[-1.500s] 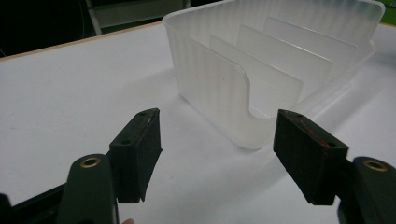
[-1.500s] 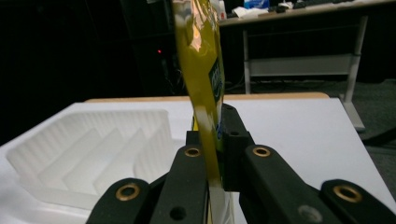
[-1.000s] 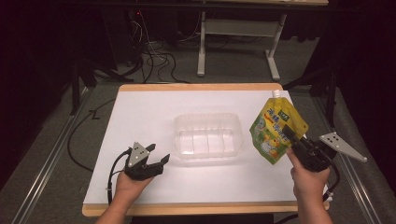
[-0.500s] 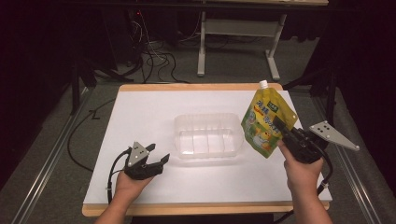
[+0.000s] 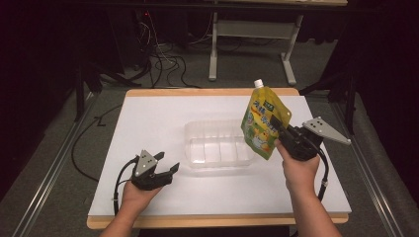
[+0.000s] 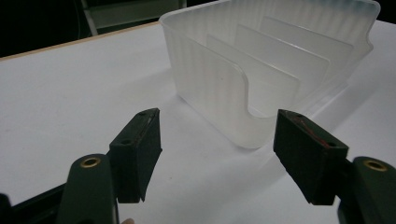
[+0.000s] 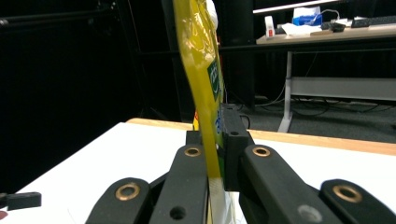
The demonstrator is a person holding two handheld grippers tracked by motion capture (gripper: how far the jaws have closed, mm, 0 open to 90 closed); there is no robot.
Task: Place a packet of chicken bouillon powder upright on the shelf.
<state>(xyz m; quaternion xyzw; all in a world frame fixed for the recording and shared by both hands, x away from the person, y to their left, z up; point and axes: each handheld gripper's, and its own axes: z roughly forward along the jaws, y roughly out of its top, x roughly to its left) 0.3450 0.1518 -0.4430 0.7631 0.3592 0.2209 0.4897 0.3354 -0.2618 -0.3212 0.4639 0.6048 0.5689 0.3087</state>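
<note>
At right of centre, the right gripper (image 5: 279, 129) clamps a yellow spouted pouch (image 5: 262, 123) above a clear plastic tray (image 5: 219, 144); lower left, the left gripper (image 5: 167, 165) rests, jaws apart.

I see a white-topped desk with pale wooden edging (image 5: 148, 123) | on it: clear ribbed plastic divided container (image 5: 217, 143) near centre | left hand-held gripper (image 5: 165, 165) resting on desk

Bright, evenly lit white table (image 5: 148, 123) against dim, near-black surroundings; soft shadows, slight overall blur.
</note>
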